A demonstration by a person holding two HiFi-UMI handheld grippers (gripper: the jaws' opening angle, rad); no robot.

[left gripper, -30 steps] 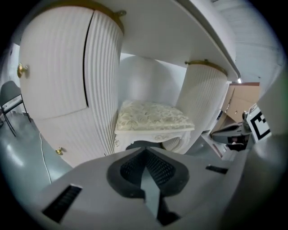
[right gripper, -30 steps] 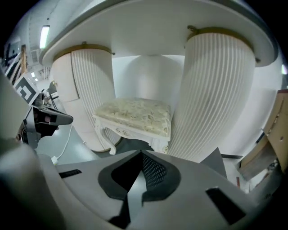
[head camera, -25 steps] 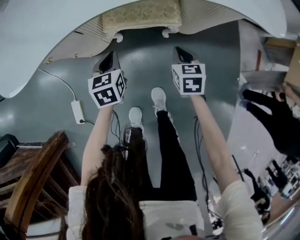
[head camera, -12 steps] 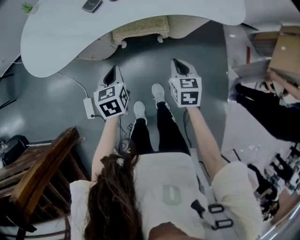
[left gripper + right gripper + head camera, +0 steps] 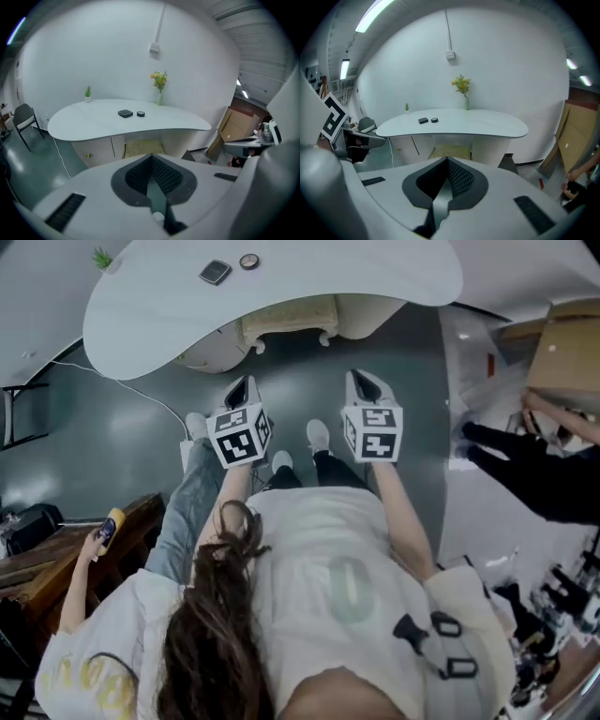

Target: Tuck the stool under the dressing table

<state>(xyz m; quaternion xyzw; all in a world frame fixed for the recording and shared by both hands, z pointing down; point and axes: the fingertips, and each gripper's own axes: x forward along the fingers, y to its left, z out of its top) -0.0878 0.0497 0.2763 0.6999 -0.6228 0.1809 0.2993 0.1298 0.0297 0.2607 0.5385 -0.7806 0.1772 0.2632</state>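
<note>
The white kidney-shaped dressing table [image 5: 309, 292] stands at the top of the head view. The stool's beige cushion [image 5: 286, 315] shows under its front edge, between the table's two pedestals. My left gripper [image 5: 241, 388] and right gripper [image 5: 362, 382] hang side by side well short of the table, over the grey floor, both shut and empty. In the left gripper view the table [image 5: 93, 124] and stool [image 5: 143, 147] lie beyond the shut left gripper [image 5: 151, 158]. The right gripper view shows the same table [image 5: 487, 124] and stool [image 5: 450, 151] past the shut right gripper [image 5: 447, 161].
A black box [image 5: 215, 272] and a round item [image 5: 248, 261] lie on the tabletop, with a flower vase [image 5: 159, 86] at the back. A second person holding a phone [image 5: 108, 526] stands at my left by a wooden chair [image 5: 37, 568]. Cardboard boxes [image 5: 562, 352] are at right.
Both grippers have risen and drawn back from the stool, still shut. The head view has lifted, showing the whole tabletop. A second person has come into view at the left.
</note>
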